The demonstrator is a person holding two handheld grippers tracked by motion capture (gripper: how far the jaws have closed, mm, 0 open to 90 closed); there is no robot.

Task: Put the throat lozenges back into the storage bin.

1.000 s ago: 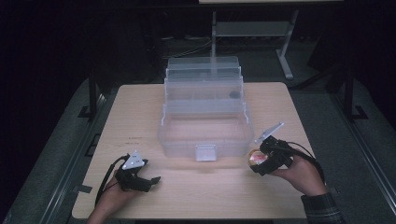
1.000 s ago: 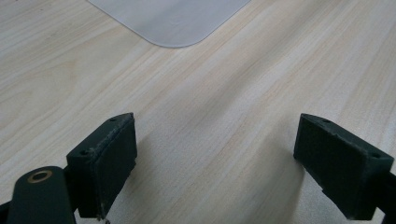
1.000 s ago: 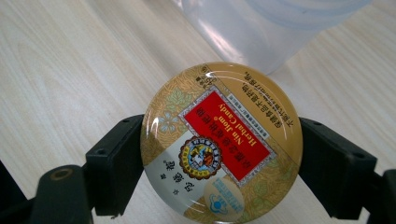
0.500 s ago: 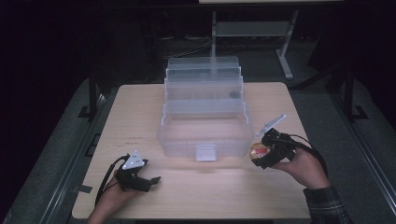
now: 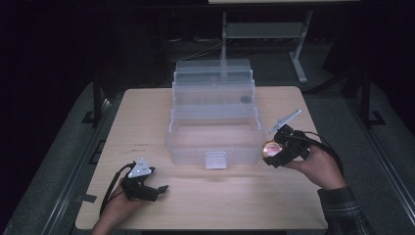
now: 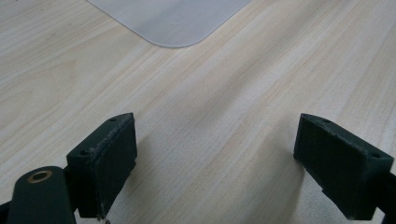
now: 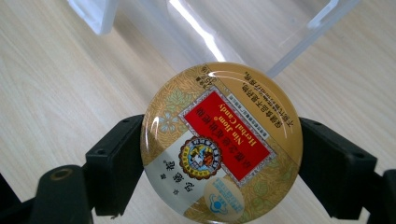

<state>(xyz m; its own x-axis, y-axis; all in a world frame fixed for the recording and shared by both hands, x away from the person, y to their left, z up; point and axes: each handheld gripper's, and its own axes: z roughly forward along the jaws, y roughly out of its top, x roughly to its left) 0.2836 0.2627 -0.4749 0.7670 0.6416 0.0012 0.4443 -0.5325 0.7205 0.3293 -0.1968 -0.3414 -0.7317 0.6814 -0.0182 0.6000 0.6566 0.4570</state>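
Note:
A round gold candy tin (image 7: 219, 144) with a red label is clamped between the two black jaws of my right gripper (image 5: 272, 152). In the high view the candy tin (image 5: 269, 148) hangs just off the right front corner of a clear plastic tiered organizer (image 5: 215, 117). The organizer's clear front wall (image 7: 196, 32) rises just beyond the tin in the right gripper view. My left gripper (image 5: 159, 189) rests low near the table's front left, open, with bare wood between its pads (image 6: 107, 163). A corner of the organizer's base (image 6: 173, 21) shows ahead of it.
The wooden table (image 5: 147, 112) has bare room on both sides of the organizer and along the front edge. A small white latch tab (image 5: 215, 160) juts from the organizer's front. Dark floor and a metal stand (image 5: 298, 54) lie behind the table.
My right gripper has carried the candy tin forward and slightly left, up to the organizer's right front corner. The left gripper has stayed in place.

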